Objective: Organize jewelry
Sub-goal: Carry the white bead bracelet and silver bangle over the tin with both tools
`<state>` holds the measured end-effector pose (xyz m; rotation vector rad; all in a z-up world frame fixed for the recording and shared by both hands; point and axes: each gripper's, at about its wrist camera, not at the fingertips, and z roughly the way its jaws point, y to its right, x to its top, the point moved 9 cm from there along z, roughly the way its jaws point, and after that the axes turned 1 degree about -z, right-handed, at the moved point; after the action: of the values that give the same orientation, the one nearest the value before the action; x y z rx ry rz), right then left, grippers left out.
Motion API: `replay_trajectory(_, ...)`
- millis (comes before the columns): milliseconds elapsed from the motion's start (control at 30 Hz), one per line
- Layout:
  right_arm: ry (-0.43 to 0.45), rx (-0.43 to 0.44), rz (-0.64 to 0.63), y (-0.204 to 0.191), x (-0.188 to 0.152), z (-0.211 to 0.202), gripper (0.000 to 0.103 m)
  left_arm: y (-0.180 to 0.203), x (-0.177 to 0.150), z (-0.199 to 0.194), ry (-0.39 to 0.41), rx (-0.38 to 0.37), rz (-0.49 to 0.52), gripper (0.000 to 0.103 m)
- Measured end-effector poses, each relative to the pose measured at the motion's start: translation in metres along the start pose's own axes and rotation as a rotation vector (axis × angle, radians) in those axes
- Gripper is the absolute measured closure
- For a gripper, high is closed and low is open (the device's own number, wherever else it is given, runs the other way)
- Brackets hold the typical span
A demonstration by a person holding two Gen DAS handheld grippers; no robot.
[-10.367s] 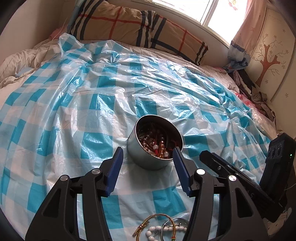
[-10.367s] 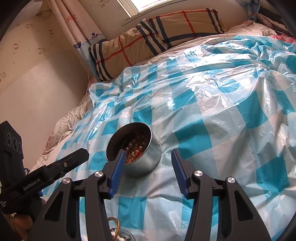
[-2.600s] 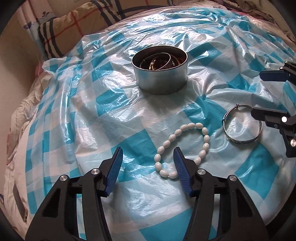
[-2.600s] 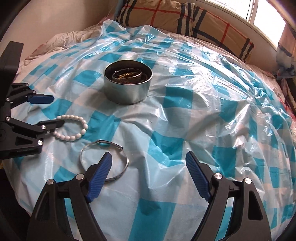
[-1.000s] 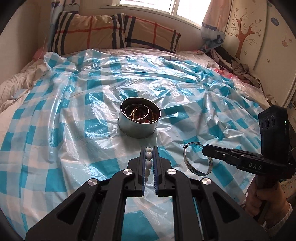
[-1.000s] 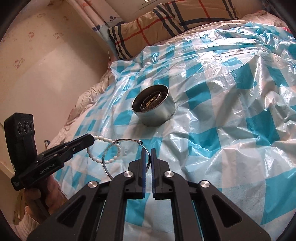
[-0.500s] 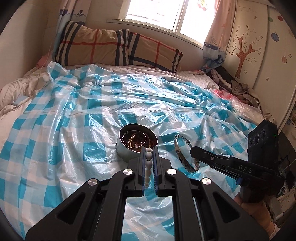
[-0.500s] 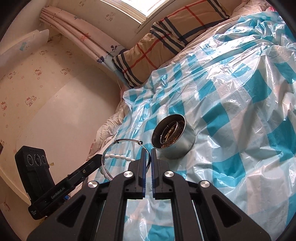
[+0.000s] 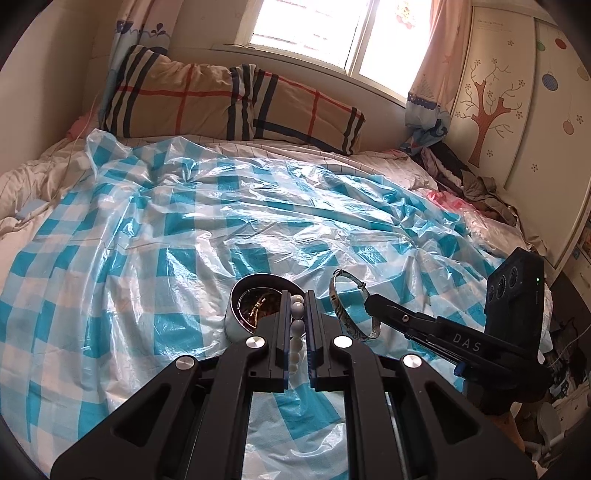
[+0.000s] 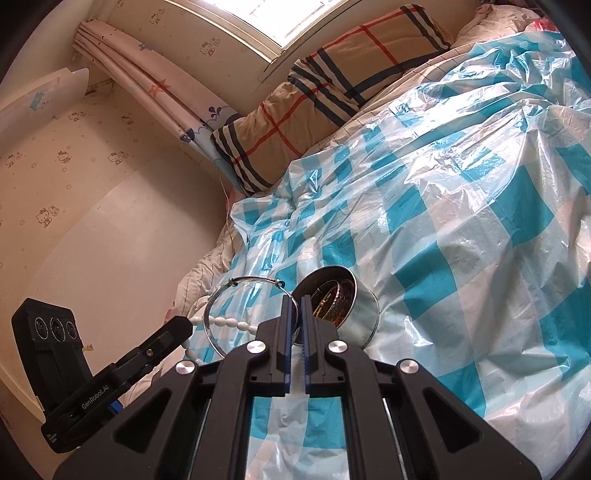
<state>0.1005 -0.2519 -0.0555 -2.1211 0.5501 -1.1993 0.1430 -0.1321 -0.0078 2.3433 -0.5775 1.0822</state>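
the left claw (image 9: 296, 306) is clamped on a string of white beads (image 9: 296, 325), which runs in a line between its two blue-edged pads and pokes out at the tip. the right claw (image 10: 294, 310) is pinched together on the rim of a thin silver bangle (image 10: 236, 295); the hoop stands up and out to the left of the claw, off the bed. in the right wrist view the white beads hang just behind the hoop, seen through it.

just beyond both claw tips sits a round metal tin (image 9: 251, 295), open at the top, with gold and dark bracelets lying inside. the beads are directly in front of the tin's near rim, and the bangle hangs just to the right of it.

the tin rests on a crinkled plastic sheet (image 9: 166, 229) in blue and white checks, spread over the bed. at the far end lie plaid pillows (image 9: 207, 103) under a bright window (image 9: 314, 33) with curtains. on the right is a wardrobe (image 9: 517, 110) with a tree picture.
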Motion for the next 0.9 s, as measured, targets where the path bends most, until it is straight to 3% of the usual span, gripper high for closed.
replay_trajectory(733,-0.042,-0.14,-0.065,0.031,0.016,0.049,0.097,-0.012,0.01,0.062,-0.024,0.01,-0.024,0.096)
replay_trajectory(900,-0.068,-0.174,-0.093,0.034,0.015,0.062,0.097,-0.022,0.004,0.089,-0.088,0.01,-0.046,0.096)
